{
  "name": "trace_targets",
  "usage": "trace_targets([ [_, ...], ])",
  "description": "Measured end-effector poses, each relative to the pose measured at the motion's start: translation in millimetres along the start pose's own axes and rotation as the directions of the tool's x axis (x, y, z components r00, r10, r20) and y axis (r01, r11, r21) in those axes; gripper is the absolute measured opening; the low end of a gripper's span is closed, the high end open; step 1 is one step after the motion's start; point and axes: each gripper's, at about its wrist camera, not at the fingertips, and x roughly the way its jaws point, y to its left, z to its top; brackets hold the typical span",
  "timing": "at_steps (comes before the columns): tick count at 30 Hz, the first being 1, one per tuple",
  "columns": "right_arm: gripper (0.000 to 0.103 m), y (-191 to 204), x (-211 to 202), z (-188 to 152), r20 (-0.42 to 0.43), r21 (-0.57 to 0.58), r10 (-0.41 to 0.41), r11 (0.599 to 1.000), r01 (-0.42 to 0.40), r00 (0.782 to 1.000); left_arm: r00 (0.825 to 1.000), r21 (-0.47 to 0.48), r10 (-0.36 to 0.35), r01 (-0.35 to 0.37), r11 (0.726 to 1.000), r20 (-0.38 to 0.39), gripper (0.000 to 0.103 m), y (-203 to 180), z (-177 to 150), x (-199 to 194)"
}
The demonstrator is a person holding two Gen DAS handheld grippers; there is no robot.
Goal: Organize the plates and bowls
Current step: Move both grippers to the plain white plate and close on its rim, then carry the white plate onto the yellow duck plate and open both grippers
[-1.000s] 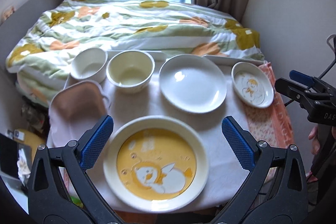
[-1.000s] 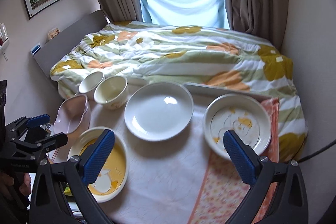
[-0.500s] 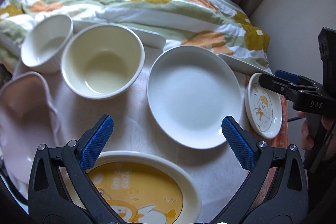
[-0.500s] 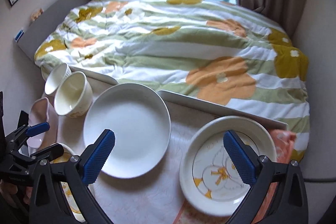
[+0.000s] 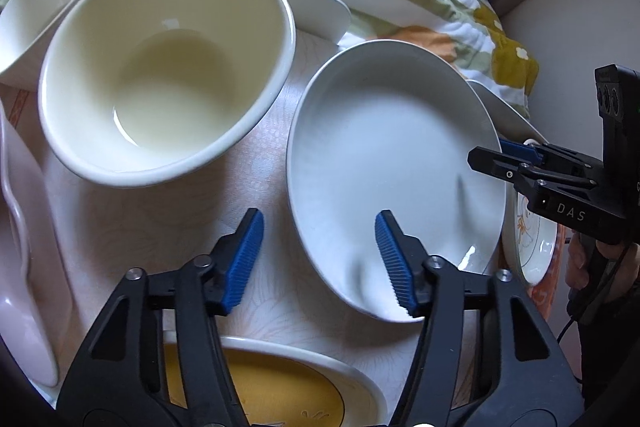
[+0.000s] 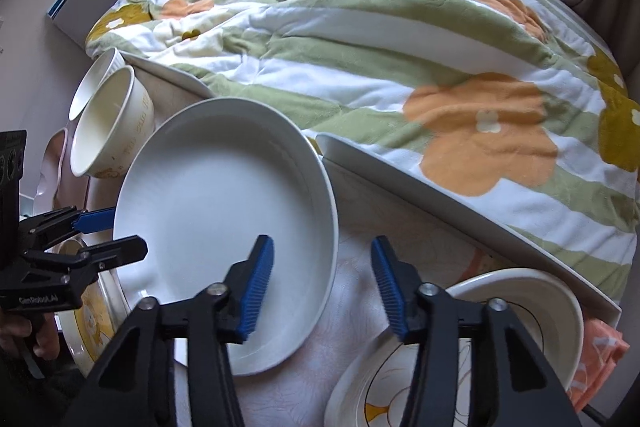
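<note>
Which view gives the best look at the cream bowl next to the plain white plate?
The left wrist view: the cream bowl fills the upper left, with its whole rim and bare inside showing. In the right wrist view the bowl is small at the left edge, seen from the side, showing faint lettering on its outer wall.

Black tool, ribbed blue pads

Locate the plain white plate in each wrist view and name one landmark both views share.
Left wrist view: the plain white plate fills the centre-right, its left rim between the left gripper fingers, whose jaws are closing.
Right wrist view: the same plate sits centre-left, its right rim between the right gripper fingers, also closing.
Shared landmark: the cream bowl, left of the plate in both.
</note>
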Motion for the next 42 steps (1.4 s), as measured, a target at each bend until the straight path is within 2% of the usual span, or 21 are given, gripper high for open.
trace_targets([
  [2,0.032,0,2,1,-0.006,-0.007,0.001,1.0,-0.001,1.0,1.0,0.006,0.011,-0.011,1.0,0.006,0.045,0,1,1],
  [4,0.028,-1,3,2,-0.008,-0.009,0.0,1.0,0.0,1.0,1.0,0.004,0.003,-0.003,1.0,-0.003,0.03,0,2,2],
  [6,0.019,-2,5,1,-0.016,-0.01,0.005,1.0,-0.005,1.0,1.0,0.003,0.004,-0.004,1.0,-0.001,0.027,0,2,3],
  [7,0.017,-2,6,1,-0.018,-0.014,0.01,1.0,-0.01,1.0,1.0,0.001,-0.004,0.004,1.0,-0.008,0.021,0,2,3],
  [9,0.014,0,5,0,-0.012,-0.023,0.008,1.0,-0.008,1.0,1.0,0.003,-0.006,0.006,1.0,-0.016,0.018,0,0,4],
  [16,0.014,3,3,-2,-0.004,-0.032,-0.008,0.999,0.008,1.0,1.0,0.012,0.024,-0.024,1.0,-0.01,0.018,-2,0,2],
  [22,0.014,3,-5,-7,0.02,-0.007,-0.016,1.0,0.016,1.0,0.999,0.038,0.031,-0.032,0.999,0.026,0.018,-10,3,-8],
  [30,0.014,13,-32,-14,0.059,0.023,-0.02,1.0,0.019,0.998,0.997,0.069,0.029,-0.034,0.997,0.068,0.018,-15,-2,-39],
  [35,0.014,34,-53,-30,0.075,0.054,-0.025,0.998,0.021,0.997,0.995,0.095,0.036,-0.045,0.994,0.094,0.018,-13,-19,-70],
  [42,0.014,82,-75,-74,0.107,0.086,-0.014,0.996,0.005,0.994,0.99,0.091,0.049,-0.061,0.994,0.129,0.018,9,-76,-107],
])
